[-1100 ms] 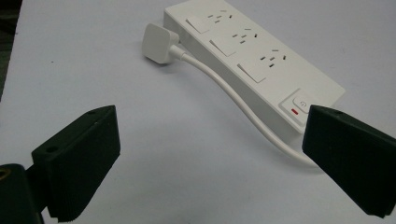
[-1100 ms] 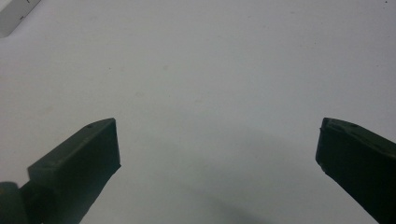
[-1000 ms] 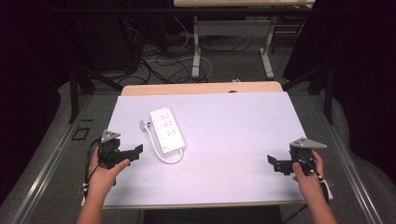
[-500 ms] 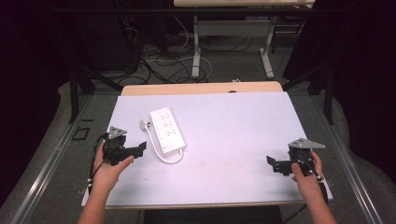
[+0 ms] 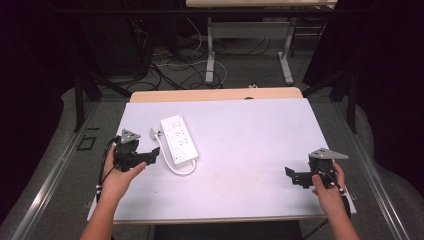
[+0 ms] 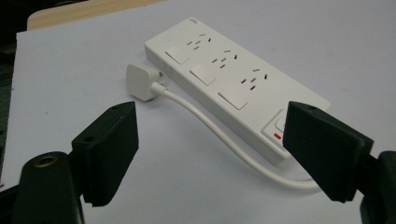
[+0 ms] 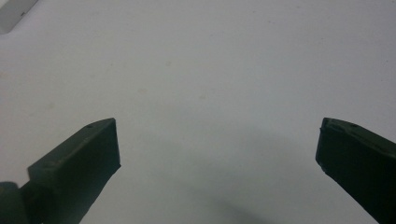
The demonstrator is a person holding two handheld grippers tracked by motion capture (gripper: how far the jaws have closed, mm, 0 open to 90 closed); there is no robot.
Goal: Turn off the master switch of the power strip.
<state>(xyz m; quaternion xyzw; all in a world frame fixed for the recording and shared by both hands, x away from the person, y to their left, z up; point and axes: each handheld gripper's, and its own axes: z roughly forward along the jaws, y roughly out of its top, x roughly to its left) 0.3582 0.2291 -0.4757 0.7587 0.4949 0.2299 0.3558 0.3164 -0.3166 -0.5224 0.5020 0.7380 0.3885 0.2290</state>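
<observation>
**Left gripper beside the power strip**

From above we see a white surface [image 5: 250, 145] with a wooden edge along its far side. On its left half lies a white power strip [image 5: 178, 139], set at a slant, with its white cord [image 5: 182, 170] looping off the near end and its plug [image 5: 154, 133] lying just beside its left flank. We hold the left gripper [image 5: 152, 155] just left of the strip's near end, its jaws having just been closing, with nothing between them. Near the right edge of the surface we hold the right gripper [image 5: 291, 175], well apart from the strip, pointing left. Beyond the surface, cables [image 5: 170, 65] trail on the floor.
</observation>
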